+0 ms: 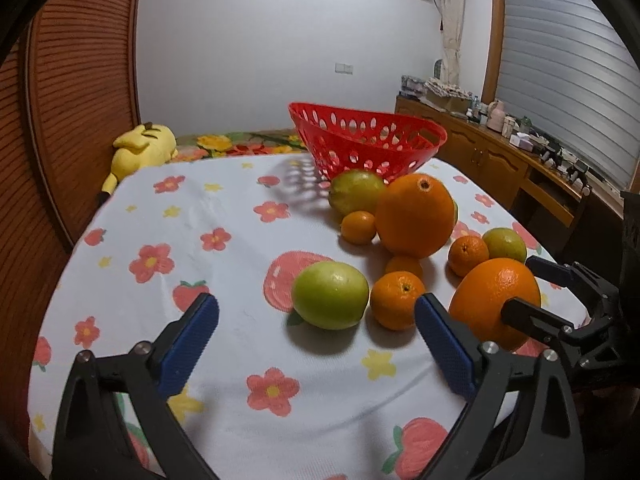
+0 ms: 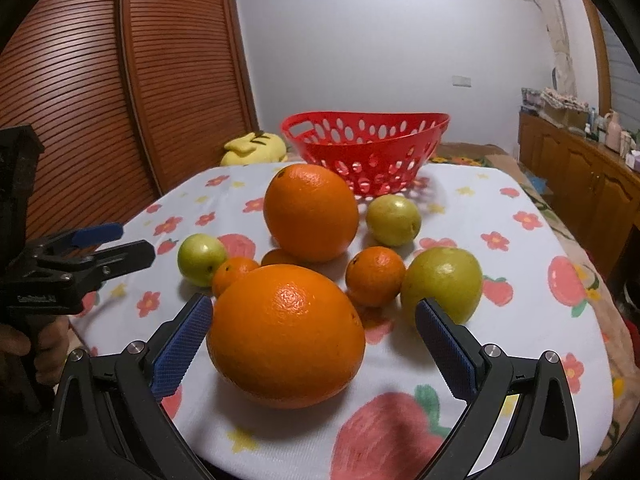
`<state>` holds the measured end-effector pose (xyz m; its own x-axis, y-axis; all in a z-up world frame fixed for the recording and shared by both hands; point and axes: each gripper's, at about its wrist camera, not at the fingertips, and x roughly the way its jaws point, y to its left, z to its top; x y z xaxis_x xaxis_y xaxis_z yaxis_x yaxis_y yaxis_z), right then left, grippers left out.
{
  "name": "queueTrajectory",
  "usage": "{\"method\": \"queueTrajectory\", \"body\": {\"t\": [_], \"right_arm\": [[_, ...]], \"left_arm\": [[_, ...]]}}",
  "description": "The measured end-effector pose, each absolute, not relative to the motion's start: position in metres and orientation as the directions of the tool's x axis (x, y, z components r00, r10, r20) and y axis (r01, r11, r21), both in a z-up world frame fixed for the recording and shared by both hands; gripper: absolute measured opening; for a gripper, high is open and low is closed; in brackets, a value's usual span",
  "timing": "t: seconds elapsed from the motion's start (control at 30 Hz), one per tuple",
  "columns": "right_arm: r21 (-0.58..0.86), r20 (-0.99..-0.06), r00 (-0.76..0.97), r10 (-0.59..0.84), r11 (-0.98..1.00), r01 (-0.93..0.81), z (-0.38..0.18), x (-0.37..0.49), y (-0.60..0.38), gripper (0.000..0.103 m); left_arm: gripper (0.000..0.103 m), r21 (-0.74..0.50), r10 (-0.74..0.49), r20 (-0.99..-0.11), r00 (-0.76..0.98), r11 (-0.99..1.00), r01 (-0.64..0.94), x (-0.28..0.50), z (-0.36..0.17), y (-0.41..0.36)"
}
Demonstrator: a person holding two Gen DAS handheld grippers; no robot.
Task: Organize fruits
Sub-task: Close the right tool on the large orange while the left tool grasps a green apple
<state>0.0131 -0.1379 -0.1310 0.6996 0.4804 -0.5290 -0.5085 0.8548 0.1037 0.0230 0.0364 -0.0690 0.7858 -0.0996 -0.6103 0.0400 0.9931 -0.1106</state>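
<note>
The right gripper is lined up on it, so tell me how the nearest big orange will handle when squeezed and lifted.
The big orange is round and sits free on the cloth, so a one-sided nudge would probably roll it. Its glossy, pebbled peel looks firm yet may slip. It nearly fills the open right gripper, leaving little spare room.

A plain white wall (image 1: 260,40) fills twelve o'clock, carrying a small switch plate (image 1: 344,68). At nine o'clock stands a brown louvred wardrobe (image 2: 100,100). At three o'clock a wooden sideboard (image 1: 492,156) holds clutter too small to identify, beneath a window with grey blinds (image 1: 560,64) and a pale curtain (image 1: 450,20).
</note>
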Motion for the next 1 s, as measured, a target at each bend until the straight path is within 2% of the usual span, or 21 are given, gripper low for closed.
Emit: {"method": "queueTrajectory", "body": {"t": [0.33, 0.63, 0.77, 1.0], "right_arm": [[0.084, -0.557, 0.672, 0.488, 0.838, -0.539, -0.135, 0.015, -0.126, 0.103], [0.093, -0.590, 0.636, 0.498, 0.824, -0.558, -0.146, 0.020, -0.121, 0.102], [0.099, -0.602, 0.621, 0.501, 0.819, -0.565, -0.151, 0.021, -0.120, 0.099], [0.102, -0.621, 0.601, 0.503, 0.812, -0.574, -0.158, 0.022, -0.119, 0.093]], "left_arm": [[0.079, -0.153, -0.153, -0.659, 0.736, 0.986, 0.068, 0.043, -0.084, 0.040], [0.079, -0.145, -0.183, -0.698, 0.692, 0.983, 0.114, 0.060, -0.092, 0.034], [0.071, -0.144, -0.191, -0.718, 0.670, 0.982, 0.125, 0.070, -0.096, 0.034], [0.070, -0.166, -0.204, -0.729, 0.653, 0.979, 0.121, 0.078, -0.099, 0.039]]}}
